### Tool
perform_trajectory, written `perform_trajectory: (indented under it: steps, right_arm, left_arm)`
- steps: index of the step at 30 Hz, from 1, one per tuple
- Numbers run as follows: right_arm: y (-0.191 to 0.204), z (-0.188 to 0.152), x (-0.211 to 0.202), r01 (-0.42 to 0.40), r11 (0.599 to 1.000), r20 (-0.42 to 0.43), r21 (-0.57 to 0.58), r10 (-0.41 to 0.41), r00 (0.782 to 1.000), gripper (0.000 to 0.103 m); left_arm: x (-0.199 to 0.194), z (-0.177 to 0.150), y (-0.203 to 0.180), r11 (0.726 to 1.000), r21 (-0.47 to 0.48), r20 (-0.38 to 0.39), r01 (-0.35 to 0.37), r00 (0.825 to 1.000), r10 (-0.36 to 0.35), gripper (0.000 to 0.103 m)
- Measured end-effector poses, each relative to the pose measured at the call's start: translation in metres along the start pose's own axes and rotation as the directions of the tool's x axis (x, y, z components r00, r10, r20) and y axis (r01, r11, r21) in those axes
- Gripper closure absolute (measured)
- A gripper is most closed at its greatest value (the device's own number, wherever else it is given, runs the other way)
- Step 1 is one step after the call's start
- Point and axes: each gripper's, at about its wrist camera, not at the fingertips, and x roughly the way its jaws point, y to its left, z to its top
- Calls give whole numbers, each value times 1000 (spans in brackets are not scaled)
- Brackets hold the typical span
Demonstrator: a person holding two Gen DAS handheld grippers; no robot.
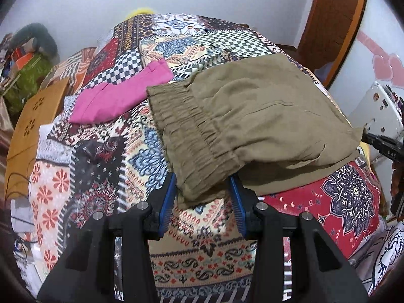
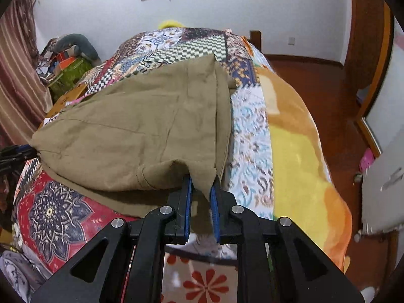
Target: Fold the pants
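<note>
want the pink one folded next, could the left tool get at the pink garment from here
Probably yes: the pink garment lies uncovered on the bedspread, with nothing on it. But the left tool has the khaki pants waistband between its pads, so it must let go first.

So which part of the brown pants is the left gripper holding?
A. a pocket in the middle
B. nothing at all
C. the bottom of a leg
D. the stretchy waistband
D: in the left wrist view the left gripper has the gathered elastic waistband corner of the brown pants between its blue pads, on the patterned bedspread.
</note>
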Motion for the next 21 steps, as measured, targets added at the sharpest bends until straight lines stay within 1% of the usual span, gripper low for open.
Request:
perform_trajectory:
  steps: [4,9,13,14,15,16,17,19,21]
  right_arm:
    - [-7,-5,-7,3,1000,-3,27,-3,1000,88]
    - [-14,-11,-15,24,999,-10,46,-24,1000,87]
    - [-16,-9,-30,75,996,27,50,-76,997,86]
    - [-17,-8,-34,80,995,35,54,-81,996,83]
    - [-18,-7,-38,80,995,47,61,-83,995,74]
    - [-18,-6,-42,78,994,61,70,-83,995,68]
    - [-19,-5,-45,77,994,78,78,-83,993,59]
    - [-18,-2,-47,70,994,97,84,-78,992,57]
    - [-17,1,-42,52,994,86,93,-60,994,57]
  left_arm:
    - [-7,-5,10,999,-45,-1,3,1000,-3,61]
    - [-16,-2,19,996,-85,17,-6,1000,7,56]
    - [-26,4,20,994,-108,40,-19,999,24,54]
    - [-30,7,21,993,-121,52,-20,998,26,52]
    - [-35,9,20,991,-131,68,-16,997,25,48]
    - [-38,11,19,991,-134,79,-14,997,25,40]
    - [-40,13,18,991,-137,94,-13,995,26,33]
    - [-42,17,13,991,-136,107,-3,994,18,26]
    - [-36,19,10,991,-136,94,13,996,0,24]
